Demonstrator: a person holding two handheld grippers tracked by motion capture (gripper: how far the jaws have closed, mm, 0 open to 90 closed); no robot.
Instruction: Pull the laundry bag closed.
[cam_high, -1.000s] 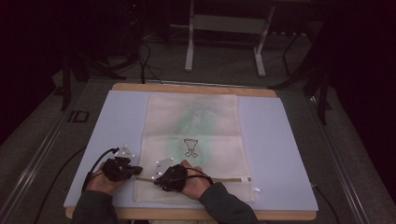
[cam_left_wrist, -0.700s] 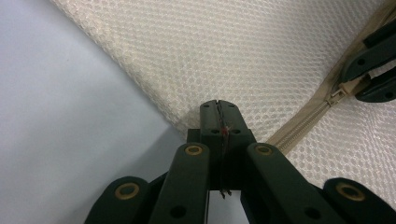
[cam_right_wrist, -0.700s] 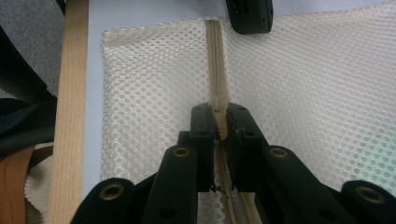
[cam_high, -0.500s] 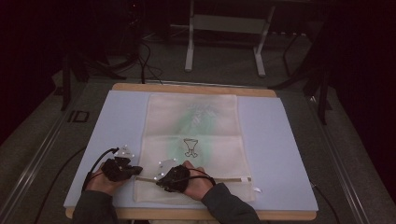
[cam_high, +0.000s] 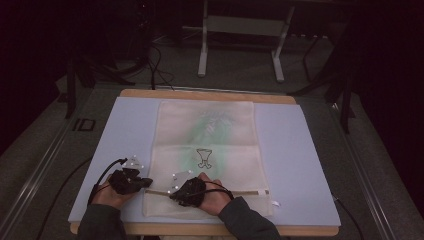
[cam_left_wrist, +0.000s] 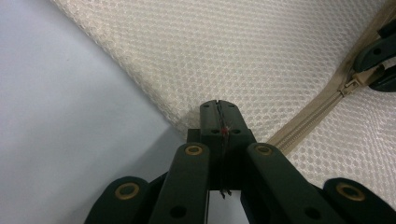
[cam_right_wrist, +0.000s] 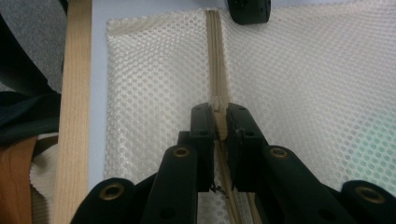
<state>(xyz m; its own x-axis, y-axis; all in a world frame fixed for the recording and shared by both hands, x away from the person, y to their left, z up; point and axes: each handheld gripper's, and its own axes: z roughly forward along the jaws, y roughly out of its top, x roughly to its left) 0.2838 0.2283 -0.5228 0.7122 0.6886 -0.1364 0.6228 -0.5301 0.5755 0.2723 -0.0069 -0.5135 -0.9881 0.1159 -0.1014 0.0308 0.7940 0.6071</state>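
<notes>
A cream mesh bag (cam_high: 205, 130) lies flat on the pale blue mat (cam_high: 300, 165), with a beige zipper (cam_high: 245, 192) running across its near end. My left gripper (cam_high: 148, 183) sits at the bag's left edge and is shut on the mesh bag's edge (cam_left_wrist: 205, 100) where the zipper ends. My right gripper (cam_high: 173, 193) points left along the zipper (cam_right_wrist: 215, 51) and is shut on the zipper pull (cam_right_wrist: 217, 103). In the left gripper view the zipper pull (cam_left_wrist: 351, 85) is in the right gripper's black jaws at the top right. A green shape and a small printed emblem (cam_high: 202, 157) show on the bag.
The mat lies on a wooden table (cam_high: 210, 94) whose near edge (cam_right_wrist: 74, 112) runs just left of the bag in the right gripper view. Metal stand legs (cam_high: 202, 55) and cables are on the dark floor beyond. A white tag (cam_high: 274, 203) lies at the bag's near right corner.
</notes>
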